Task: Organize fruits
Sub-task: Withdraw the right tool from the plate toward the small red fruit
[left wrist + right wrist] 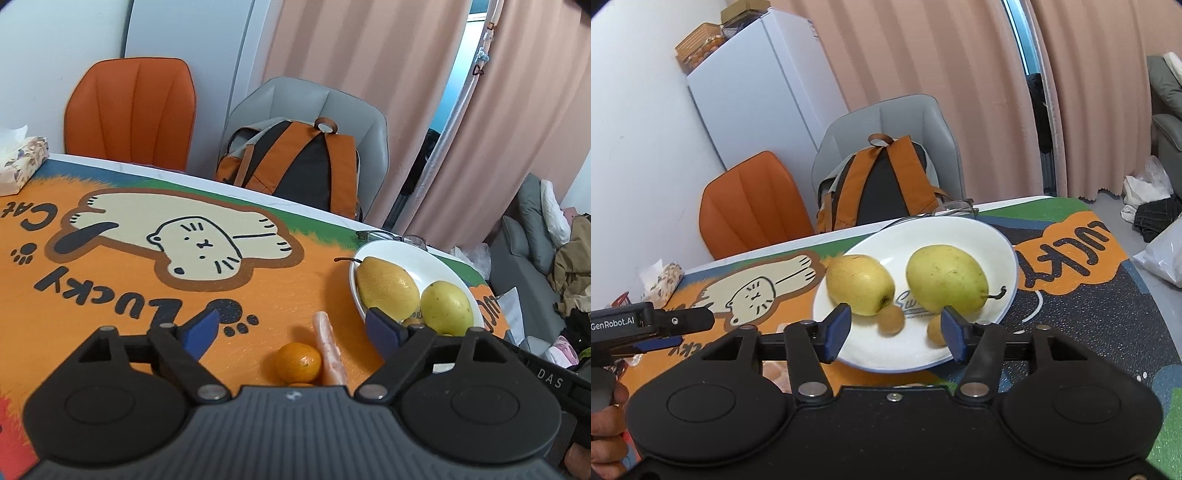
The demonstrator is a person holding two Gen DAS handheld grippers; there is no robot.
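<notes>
**A:** Where does the fruit stand?

**B:** Two yellow pears lie in the white plate [979, 236] on the cat-print mat [258, 295] that covers the surface. Seen from the right wrist, the left pear [860, 285] and the right pear [947, 278] lie side by side with a gap between them, the right one with its stem toward the plate's rim. Two small brown fruits sit at the near side of the plate: one [891, 319] touches the left pear's base, the other [935, 329] lies just beside the right gripper's right finger.

**A:** Anything outside the plate?

**B:** A mandarin [298, 362] rests on the mat, touching a pink elongated item [329, 350] that I cannot identify. Both lie just left of the plate in the left wrist view.

**A:** And the grippers?

**B:** The left gripper [295, 332] is spread wide with nothing between its blue pads; the mandarin sits below the gap, not gripped. The right gripper [894, 332] is partly spread over the plate's near side, its pads pressing on nothing; the small fruits lie on the plate within that gap.

**A:** Background?

**B:** An orange chair [131, 110], and a grey chair [354, 110] holding an orange-and-black backpack [295, 162]. Eyeglasses [391, 236] lie behind the plate, a tissue box [22, 162] at the far left.
</notes>
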